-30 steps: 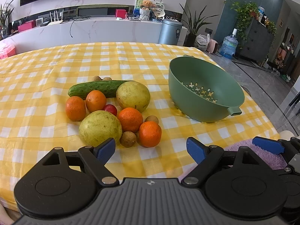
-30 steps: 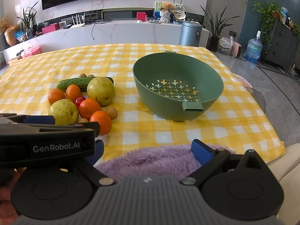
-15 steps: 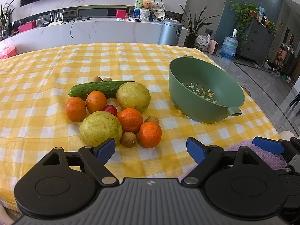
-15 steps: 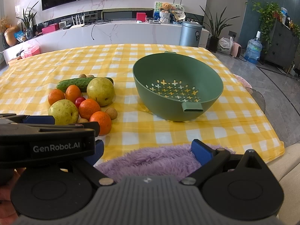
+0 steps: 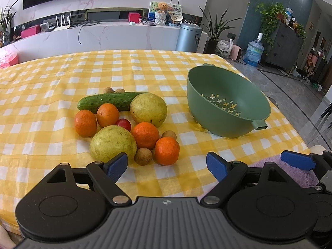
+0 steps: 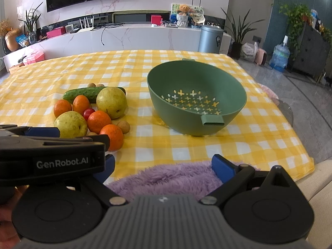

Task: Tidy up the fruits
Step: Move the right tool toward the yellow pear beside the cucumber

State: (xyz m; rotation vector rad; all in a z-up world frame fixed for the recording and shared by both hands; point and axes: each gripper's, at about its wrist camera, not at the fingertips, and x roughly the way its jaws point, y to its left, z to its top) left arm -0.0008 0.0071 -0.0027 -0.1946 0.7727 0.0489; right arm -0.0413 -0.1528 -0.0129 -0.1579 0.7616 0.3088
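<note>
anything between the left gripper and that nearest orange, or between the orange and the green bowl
Nothing visible does. The left gripper is open just short of the nearest orange, and only bare checkered cloth lies between it and the empty green colander bowl.

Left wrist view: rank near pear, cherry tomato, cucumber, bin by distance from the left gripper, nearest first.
From the left gripper:
1. Near pear, just ahead of its left finger.
2. Cherry tomato, mid-pile, behind that pear.
3. Cucumber, back edge of the pile.
4. Bin, off the table by the far counter.
</note>
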